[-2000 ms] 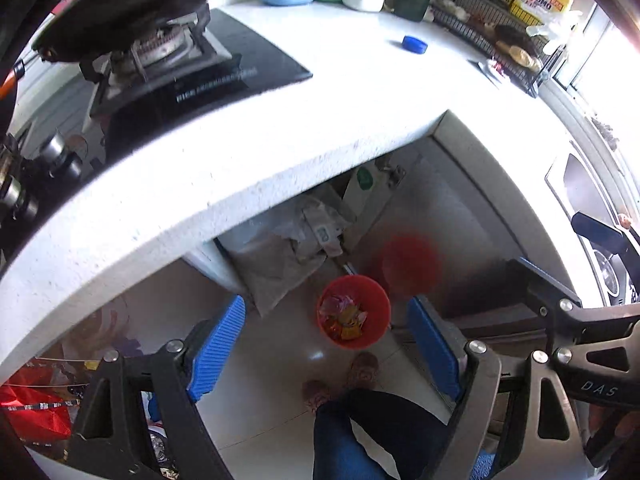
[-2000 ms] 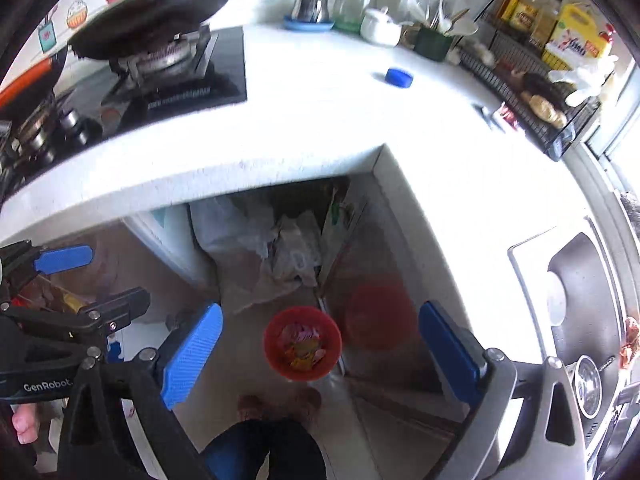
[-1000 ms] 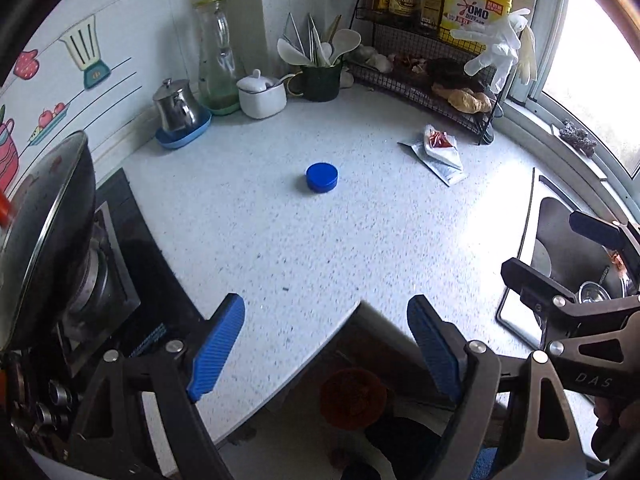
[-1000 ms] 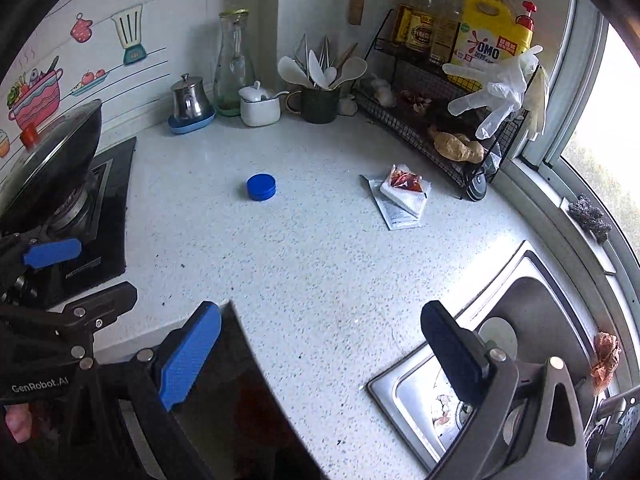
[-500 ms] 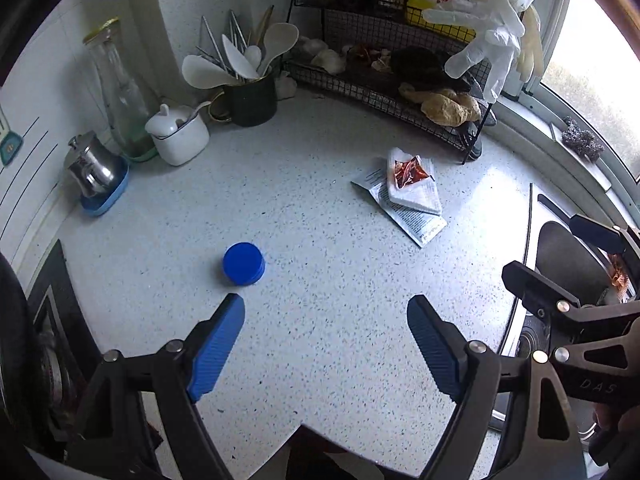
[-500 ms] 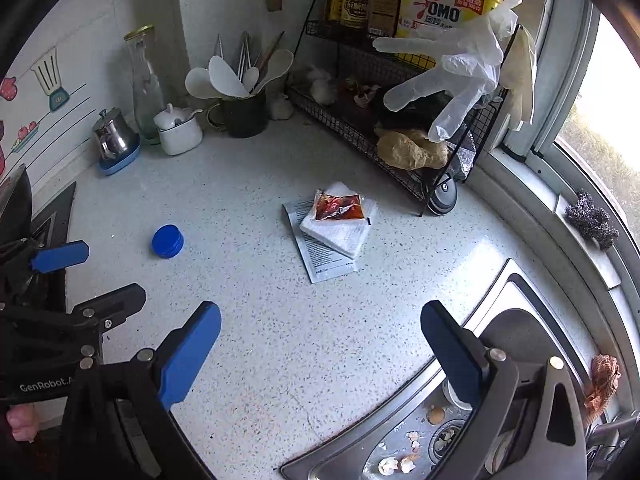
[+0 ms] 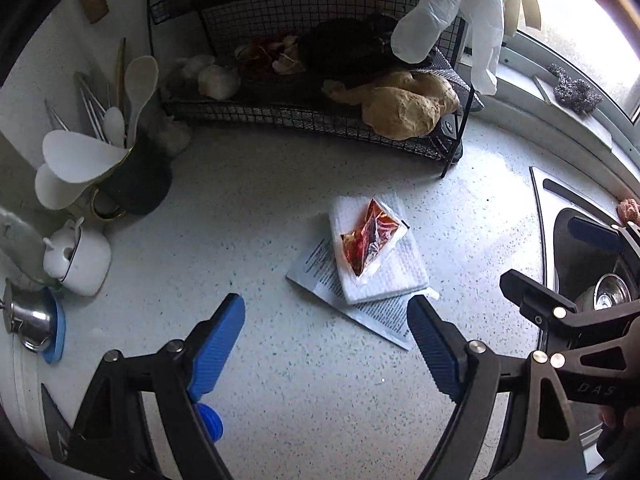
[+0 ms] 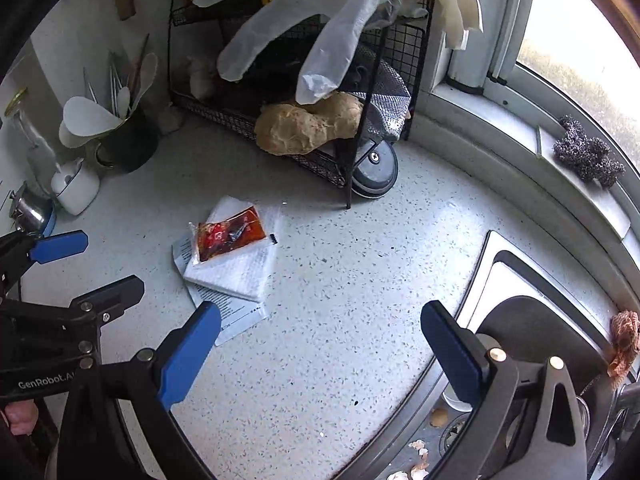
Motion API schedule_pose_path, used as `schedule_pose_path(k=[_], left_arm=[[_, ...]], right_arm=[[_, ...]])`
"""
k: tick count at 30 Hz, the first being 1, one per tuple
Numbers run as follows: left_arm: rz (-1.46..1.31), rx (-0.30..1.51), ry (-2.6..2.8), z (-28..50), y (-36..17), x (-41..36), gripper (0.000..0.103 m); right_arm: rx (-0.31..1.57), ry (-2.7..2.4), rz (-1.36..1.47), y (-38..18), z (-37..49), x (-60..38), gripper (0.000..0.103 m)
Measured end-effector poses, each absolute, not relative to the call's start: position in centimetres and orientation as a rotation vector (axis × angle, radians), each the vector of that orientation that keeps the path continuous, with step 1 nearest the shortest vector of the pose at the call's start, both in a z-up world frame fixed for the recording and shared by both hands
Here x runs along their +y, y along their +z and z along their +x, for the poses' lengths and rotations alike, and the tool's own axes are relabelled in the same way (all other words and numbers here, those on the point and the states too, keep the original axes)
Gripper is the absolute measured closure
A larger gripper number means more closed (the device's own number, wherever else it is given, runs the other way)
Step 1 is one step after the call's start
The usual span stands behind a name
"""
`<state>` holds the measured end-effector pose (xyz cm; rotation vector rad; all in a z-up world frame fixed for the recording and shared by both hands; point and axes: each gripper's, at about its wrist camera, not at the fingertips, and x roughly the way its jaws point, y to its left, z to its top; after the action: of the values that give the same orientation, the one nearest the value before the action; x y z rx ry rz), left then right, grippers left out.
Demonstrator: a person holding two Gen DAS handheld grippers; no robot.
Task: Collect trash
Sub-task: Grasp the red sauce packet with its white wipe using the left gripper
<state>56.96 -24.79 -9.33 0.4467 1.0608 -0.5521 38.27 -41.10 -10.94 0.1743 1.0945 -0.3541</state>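
Note:
A red sauce packet (image 7: pixel 370 240) lies on a folded white paper towel (image 7: pixel 394 276), which rests on a printed leaflet (image 7: pixel 376 314) on the speckled counter. My left gripper (image 7: pixel 324 314) hovers open just in front of this pile, its right pad near the leaflet's corner, nothing between the fingers. A blue bottle cap (image 7: pixel 210 420) peeks out behind the left finger. In the right wrist view the same packet (image 8: pixel 230 236) and towel (image 8: pixel 240 272) lie ahead to the left of my open, empty right gripper (image 8: pixel 320 320).
A black wire rack (image 7: pixel 304 120) with food stands behind the pile, with white gloves (image 8: pixel 320 20) hanging over it. A dark utensil mug (image 7: pixel 132 180), white lidded pot (image 7: pixel 80 256) and steel pot (image 7: pixel 28 320) sit left. The sink (image 8: pixel 496 280) with eggshell bits lies right.
Both grippers swept from above the red floor bin across the counter toward the rack corner. The paper pile came close; the blue cap slid to the lower left. Jaws stayed open.

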Motion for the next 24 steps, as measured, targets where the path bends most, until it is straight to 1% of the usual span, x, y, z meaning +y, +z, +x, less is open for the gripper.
schedule_pose_path(k=[4,6,7,10,11,12,16,17,18,19,21,24], left_arm=[[0.462,1.076,-0.596,59.0,-10.9,-26.7,0.026],[0.467,1.091,-0.615,60.0,-11.8,-27.5,0.031],[0.474,1.097,-0.622,60.4,-12.2,-27.9,0.033],[0.508,1.112,-0.640,61.2,-13.5,-28.7,0.042],[0.516,1.119,-0.646,61.3,-13.8,-29.0,0.049],[0.520,1.126,-0.654,61.5,-14.0,-29.2,0.053],[0.538,1.146,-0.683,61.8,-14.9,-29.8,0.056],[0.544,1.149,-0.685,61.8,-15.1,-29.9,0.062],[0.545,1.151,-0.685,61.8,-15.2,-30.0,0.070],[0.541,1.156,-0.688,61.8,-15.3,-30.1,0.073],[0.536,1.158,-0.691,61.8,-15.4,-30.1,0.084],[0.529,1.160,-0.716,61.5,-15.3,-30.0,0.088]], right_arm=[[1.125,-0.368,0.213,-12.5,39.7,-42.8,0.003],[1.138,-0.371,0.229,-13.2,40.3,-43.5,0.003],[1.143,-0.373,0.235,-13.5,40.5,-43.8,0.003],[1.149,-0.385,0.245,-14.0,41.0,-44.7,0.003],[1.151,-0.389,0.250,-14.2,41.1,-45.0,0.003],[1.154,-0.392,0.256,-14.3,41.2,-45.2,0.003],[1.163,-0.402,0.270,-14.6,41.4,-46.1,0.003],[1.166,-0.404,0.274,-14.7,41.7,-46.3,0.003],[1.169,-0.407,0.278,-14.7,41.7,-46.4,0.003],[1.173,-0.409,0.282,-14.8,41.8,-46.6,0.003],[1.176,-0.411,0.285,-14.8,41.9,-46.8,0.003],[1.181,-0.410,0.282,-14.8,41.9,-46.8,0.003]])
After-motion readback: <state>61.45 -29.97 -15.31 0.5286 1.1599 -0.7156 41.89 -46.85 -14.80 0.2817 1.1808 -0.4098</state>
